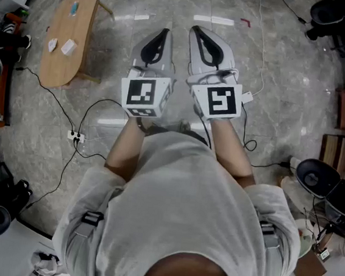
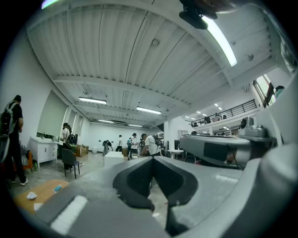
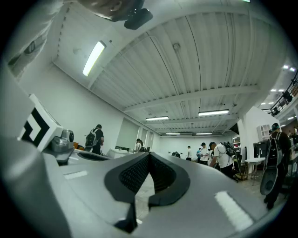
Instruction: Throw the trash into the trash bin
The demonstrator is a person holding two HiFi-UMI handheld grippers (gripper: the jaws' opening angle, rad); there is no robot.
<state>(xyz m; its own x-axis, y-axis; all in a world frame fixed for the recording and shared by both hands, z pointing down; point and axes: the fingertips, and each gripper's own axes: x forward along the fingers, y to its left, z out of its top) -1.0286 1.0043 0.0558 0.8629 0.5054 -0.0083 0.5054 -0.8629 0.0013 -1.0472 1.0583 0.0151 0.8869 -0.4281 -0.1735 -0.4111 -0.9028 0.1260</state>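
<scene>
Lying on the table (image 1: 79, 32) (far left), trash (image 1: 67, 47) well apart from both clenched, empty jaws.

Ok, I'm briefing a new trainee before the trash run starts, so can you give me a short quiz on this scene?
1. True or false: the left gripper holds a piece of trash.
2. Where do the white scraps lie? A) on the wooden table B) on the floor C) between a gripper's jaws
3. Fill in: the right gripper has its jaws ___.

Key: 1 false, it is shut and empty; 2 A; 3 shut.
</scene>
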